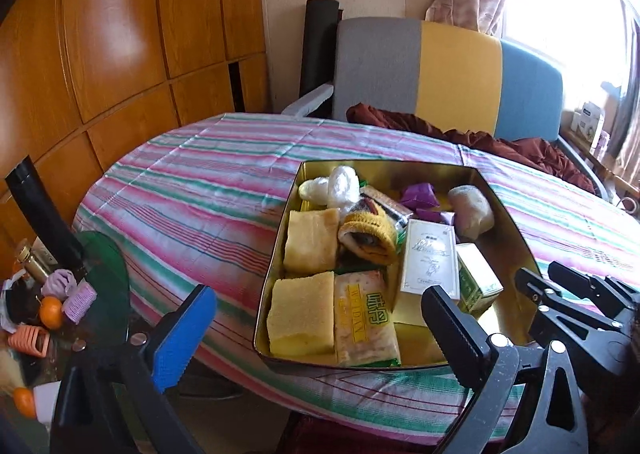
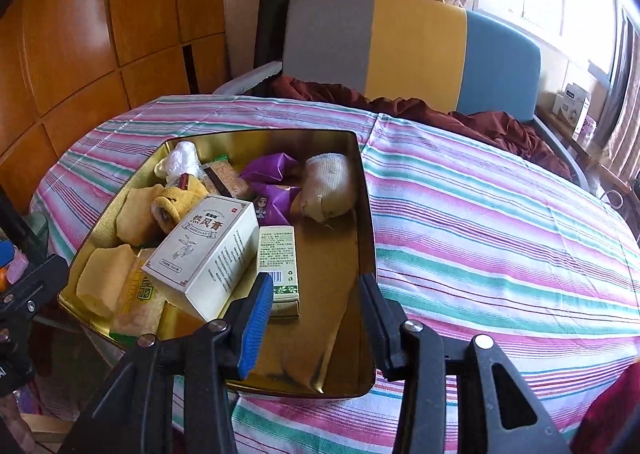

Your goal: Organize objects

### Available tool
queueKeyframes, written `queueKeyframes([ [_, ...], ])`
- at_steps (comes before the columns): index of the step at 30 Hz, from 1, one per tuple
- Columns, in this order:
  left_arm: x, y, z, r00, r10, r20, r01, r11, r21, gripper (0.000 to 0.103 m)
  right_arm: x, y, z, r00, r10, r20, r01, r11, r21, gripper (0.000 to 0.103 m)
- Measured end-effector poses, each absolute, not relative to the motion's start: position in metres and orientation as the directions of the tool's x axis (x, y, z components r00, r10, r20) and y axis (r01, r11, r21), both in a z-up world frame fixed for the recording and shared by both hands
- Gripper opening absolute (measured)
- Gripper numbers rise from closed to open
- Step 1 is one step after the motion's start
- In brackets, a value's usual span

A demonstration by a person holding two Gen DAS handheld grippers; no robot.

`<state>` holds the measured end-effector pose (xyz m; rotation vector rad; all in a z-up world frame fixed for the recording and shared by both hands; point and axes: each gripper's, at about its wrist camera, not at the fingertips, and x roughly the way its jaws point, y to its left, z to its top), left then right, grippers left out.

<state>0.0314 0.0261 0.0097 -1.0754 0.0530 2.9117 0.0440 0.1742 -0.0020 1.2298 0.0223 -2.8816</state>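
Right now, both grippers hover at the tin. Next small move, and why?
Probably lower the left gripper, jaws wide and empty, toward the white box, which lies tilted across the other packets in the gold tin. The right gripper is open and empty above the tin's bare right side, where the box could lie flat.

gold rectangular metal tin (image 2: 366, 189): open, on table | white printed carton (image 2: 204, 254): tilted atop snacks | small green-white box (image 2: 280, 254): flat beside it, touching
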Motion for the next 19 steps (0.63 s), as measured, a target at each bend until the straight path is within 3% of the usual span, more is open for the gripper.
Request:
queueKeyframes([
  [19,0.0337,0.0264,0.0102,-0.768,0.063,-0.638,-0.078,-0.997,-0.005,0.103,0.0460,0.1703,-0.0027,-0.691,-0.010,-0.723,0.024,-1.000,-0.010,0.044],
])
